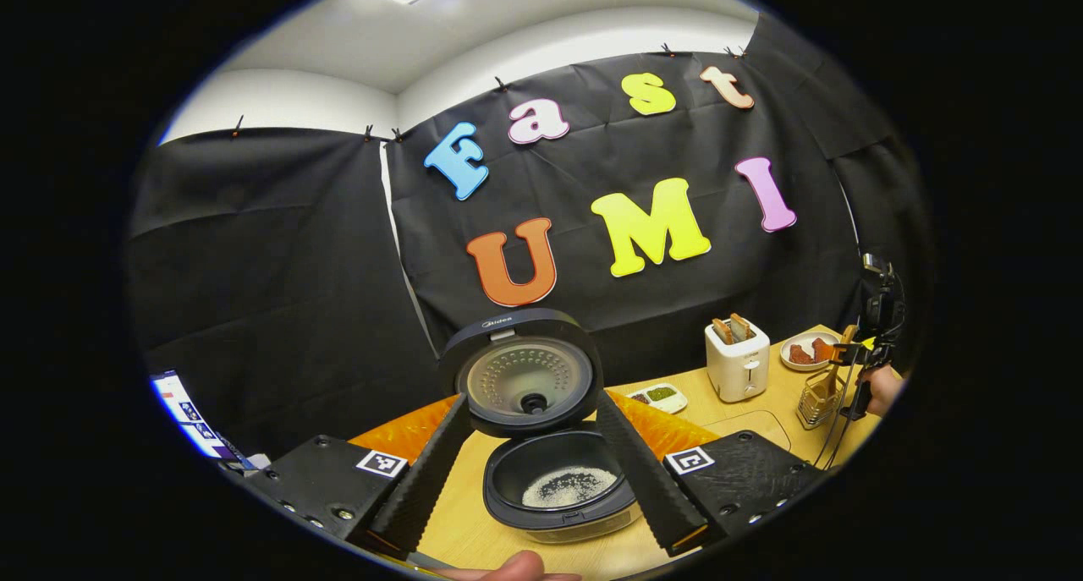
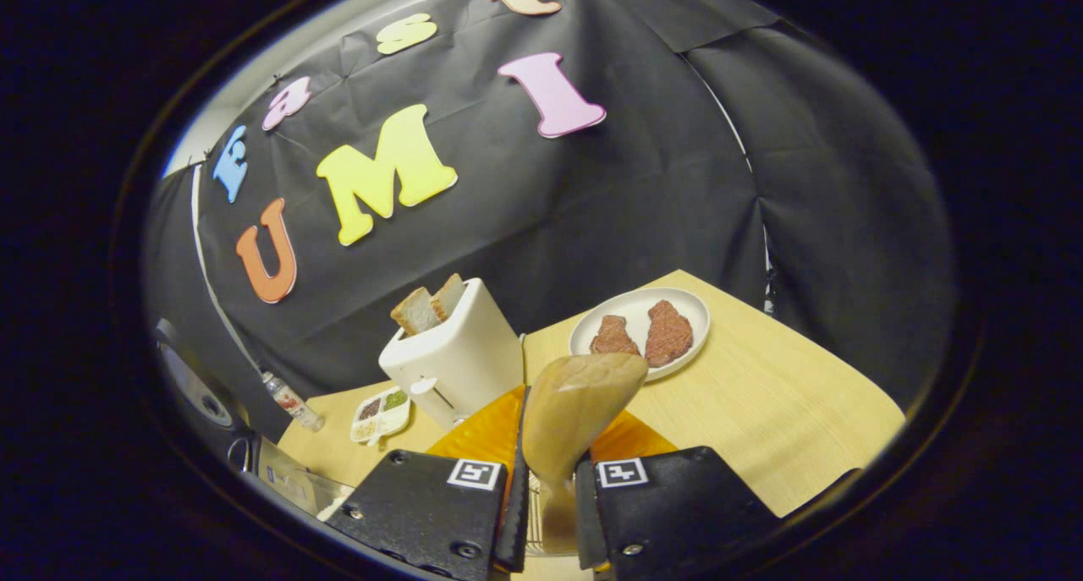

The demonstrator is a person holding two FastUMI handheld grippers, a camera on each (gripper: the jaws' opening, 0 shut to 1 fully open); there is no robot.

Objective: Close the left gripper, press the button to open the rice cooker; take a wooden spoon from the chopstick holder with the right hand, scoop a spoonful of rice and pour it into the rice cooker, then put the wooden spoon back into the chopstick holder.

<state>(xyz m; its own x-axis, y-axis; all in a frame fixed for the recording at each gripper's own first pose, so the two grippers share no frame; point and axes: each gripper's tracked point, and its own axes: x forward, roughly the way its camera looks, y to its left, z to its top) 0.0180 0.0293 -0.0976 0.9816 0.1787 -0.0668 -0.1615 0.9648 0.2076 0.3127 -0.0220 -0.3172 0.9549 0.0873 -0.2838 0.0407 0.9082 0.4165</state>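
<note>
The rice cooker (image 1: 554, 446) stands open near the tabletop's (image 2: 761, 412) front edge, a "Midea" mark on its raised lid and a thin layer of rice in its pot. The left tongs (image 1: 541, 479) are spread wide to either side of the pot, touching nothing. Toward the right edge, beside the toaster (image 2: 453, 357) with two bread slices, the right tongs (image 2: 546, 513) are clamped on the wooden spoon (image 2: 575, 412) handle, over the wire chopstick holder (image 1: 816, 399).
</note>
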